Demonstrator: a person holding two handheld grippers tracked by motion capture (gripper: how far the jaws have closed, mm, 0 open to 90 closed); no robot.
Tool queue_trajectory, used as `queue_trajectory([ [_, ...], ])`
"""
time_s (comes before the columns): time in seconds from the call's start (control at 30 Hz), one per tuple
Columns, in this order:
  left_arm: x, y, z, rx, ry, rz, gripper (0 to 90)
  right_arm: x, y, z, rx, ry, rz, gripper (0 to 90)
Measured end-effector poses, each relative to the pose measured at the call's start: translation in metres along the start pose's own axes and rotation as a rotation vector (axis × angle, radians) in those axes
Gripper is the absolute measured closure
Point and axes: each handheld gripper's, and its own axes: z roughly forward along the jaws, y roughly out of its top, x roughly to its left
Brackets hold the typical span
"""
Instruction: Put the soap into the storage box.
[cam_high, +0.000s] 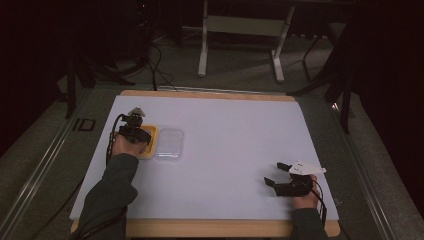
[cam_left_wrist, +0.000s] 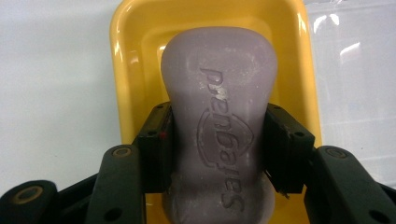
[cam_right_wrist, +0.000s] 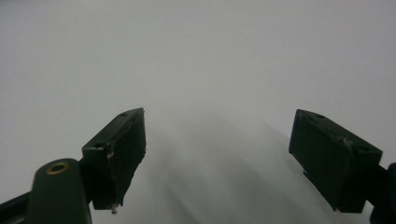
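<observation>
The soap is pinched at its sides by the left gripper, and it lies inside the yellow dish. A clear lid is seen just beside the dish on the table. The right gripper is spread wide with nothing in it, well apart from the dish. The soap is smooth, so it could be dropped if it slips. The dish could be dragged along if the soap is lifted crooked. The lid could be bumped.

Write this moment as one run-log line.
left claw: shut on soap bar | soap: in yellow dish | right claw: open
</observation>
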Motion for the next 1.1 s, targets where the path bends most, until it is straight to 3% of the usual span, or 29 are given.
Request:
queue_trajectory([
  [0.57,0.0002,0.0,0.0063,0.009,-0.006,-0.009,49.2,0.0,0.0,0.0001,0.0,0.0,-0.002,18.3],
  [1.1,0.0025,-0.0005,0.0081,0.01,-0.035,-0.008,41.0,0.0001,0.0,0.0002,0.001,0.0,-0.004,18.4],
])
